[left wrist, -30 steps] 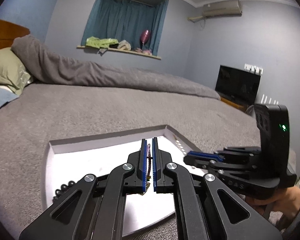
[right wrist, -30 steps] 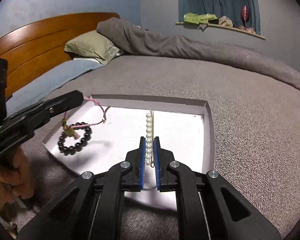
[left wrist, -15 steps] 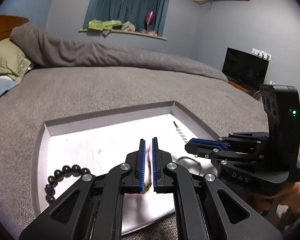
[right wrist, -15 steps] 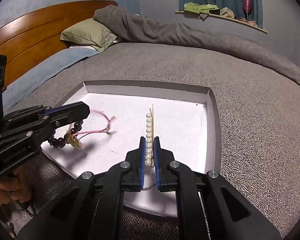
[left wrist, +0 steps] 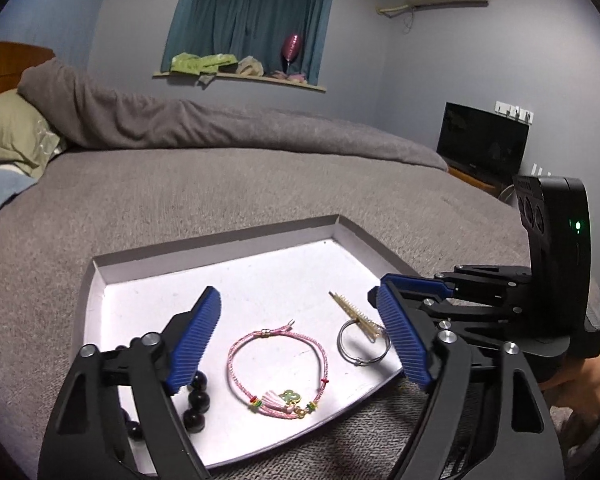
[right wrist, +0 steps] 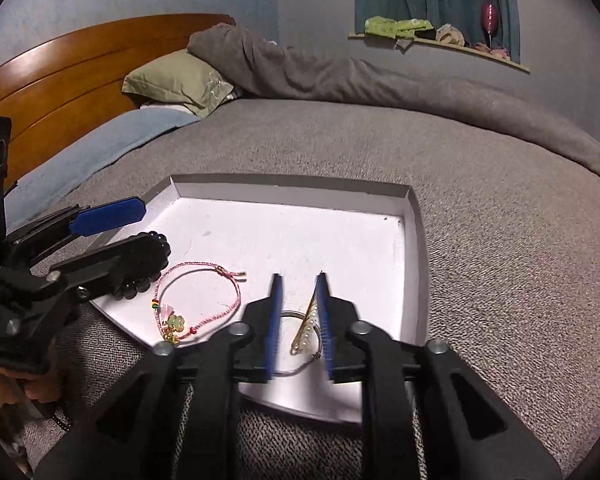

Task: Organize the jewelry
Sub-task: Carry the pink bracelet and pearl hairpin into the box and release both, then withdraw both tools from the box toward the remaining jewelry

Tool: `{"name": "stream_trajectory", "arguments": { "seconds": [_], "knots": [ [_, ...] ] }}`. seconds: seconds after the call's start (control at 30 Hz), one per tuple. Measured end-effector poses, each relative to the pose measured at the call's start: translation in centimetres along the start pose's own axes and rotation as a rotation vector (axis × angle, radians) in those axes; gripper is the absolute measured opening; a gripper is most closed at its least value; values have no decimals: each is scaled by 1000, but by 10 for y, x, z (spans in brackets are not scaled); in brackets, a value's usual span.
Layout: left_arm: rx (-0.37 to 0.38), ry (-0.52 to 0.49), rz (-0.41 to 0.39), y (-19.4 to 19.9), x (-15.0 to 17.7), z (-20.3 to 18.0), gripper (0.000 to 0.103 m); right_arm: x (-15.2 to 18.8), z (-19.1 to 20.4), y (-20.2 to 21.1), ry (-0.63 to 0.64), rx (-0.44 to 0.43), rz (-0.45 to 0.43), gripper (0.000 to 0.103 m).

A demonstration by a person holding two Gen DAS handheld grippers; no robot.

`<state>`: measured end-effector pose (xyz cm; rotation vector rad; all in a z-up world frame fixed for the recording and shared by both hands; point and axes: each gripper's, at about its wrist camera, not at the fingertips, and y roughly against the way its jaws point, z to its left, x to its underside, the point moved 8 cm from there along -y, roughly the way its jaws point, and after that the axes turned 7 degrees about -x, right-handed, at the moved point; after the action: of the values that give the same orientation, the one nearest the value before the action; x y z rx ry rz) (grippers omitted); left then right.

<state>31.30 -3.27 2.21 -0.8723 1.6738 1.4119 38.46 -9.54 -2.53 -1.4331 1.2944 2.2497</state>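
A white tray (left wrist: pixel 220 236) lies on the grey bed. My left gripper (left wrist: pixel 295 294) hangs over it, its jaws opening wide. The pink cord bracelet (left wrist: pixel 278 364) with a green charm lies flat on the tray between them, untouched. A black bead bracelet (left wrist: pixel 198 398) is half hidden behind the left finger. My right gripper (right wrist: pixel 299 280) has its jaws opening. The pearl hairpin (right wrist: pixel 306 326) rests between them on a silver ring (right wrist: pixel 296 316), close to the right pad. The pink cord bracelet (right wrist: pixel 198 300) and my left gripper (right wrist: pixel 152 226) show at the left of the right wrist view.
Grey bedspread (left wrist: pixel 240 184) surrounds the tray. A rolled grey duvet (right wrist: pixel 340 76), a green pillow (right wrist: pixel 176 80) and a wooden headboard (right wrist: pixel 60 76) stand at the far side. A television (left wrist: pixel 482 140) is at the right. A person's hand (right wrist: pixel 28 388) holds the left gripper.
My left jaws went from shut on the pink bracelet to wide apart, and the bracelet now lies on the tray. My right jaws have parted from the pearl hairpin, which lies over the ring.
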Motion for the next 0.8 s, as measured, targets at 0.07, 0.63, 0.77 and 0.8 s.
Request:
{"name": "stream_trajectory", "arguments": {
  "seconds": [0.07,0.63,0.77,0.8],
  "knots": [
    [-2,10,-9,3,-2,2,87,0,0,5,11,8,-8,23],
    [-39,41,-48,52,9,21,93,16,16,45,17,-1,-66,53],
    [-54,37,-50,62,16,25,94,20,21,50,6,-11,-71,55],
    [-57,35,-47,64,18,26,94,22,23,51,7,-11,-70,55]
  ]
}}
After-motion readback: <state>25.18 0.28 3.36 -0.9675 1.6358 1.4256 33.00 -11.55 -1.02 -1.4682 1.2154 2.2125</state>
